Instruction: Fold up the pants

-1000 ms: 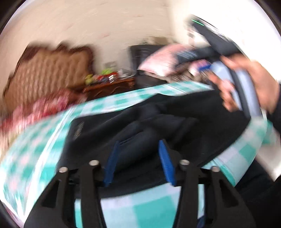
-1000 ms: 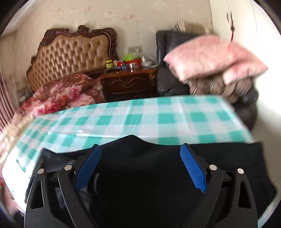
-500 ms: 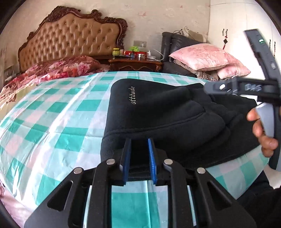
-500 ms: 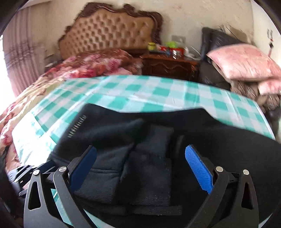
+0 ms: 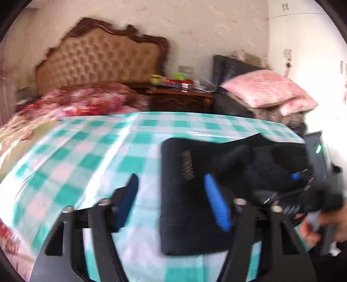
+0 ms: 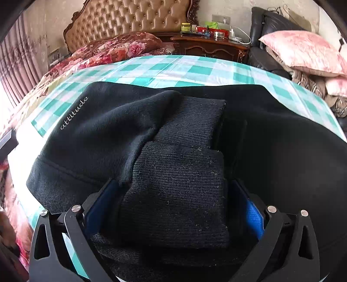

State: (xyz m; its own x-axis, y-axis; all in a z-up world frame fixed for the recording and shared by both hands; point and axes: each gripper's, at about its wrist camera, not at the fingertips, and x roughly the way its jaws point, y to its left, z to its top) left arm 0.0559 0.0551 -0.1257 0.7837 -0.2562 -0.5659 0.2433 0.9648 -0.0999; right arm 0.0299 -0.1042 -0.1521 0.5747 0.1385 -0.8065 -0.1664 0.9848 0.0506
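Note:
The black pants [image 5: 195, 195] lie folded on the green-and-white checked tablecloth [image 5: 97, 156], with white "attitude" lettering near the waistband [image 6: 73, 116]. Two ribbed cuffs [image 6: 180, 191] lie on top of the folded cloth. My left gripper [image 5: 171, 201] is open and empty at the pants' left edge, one pad over the cloth, one over the tablecloth. My right gripper [image 6: 173, 206] is open with its blue pads either side of the nearer cuff; it also shows at the right of the left wrist view [image 5: 303, 184].
Behind the table stand a bed with a tufted headboard [image 6: 130, 19] and floral bedding [image 6: 112, 47], a dark nightstand [image 6: 208, 45] with small items, and a black armchair with pink pillows [image 6: 303, 50]. The table's near edge is just below the pants.
My left gripper has opened, let go of the pants' edge and shifted left. My right gripper has moved down and forward so its pads straddle the ribbed cuff.

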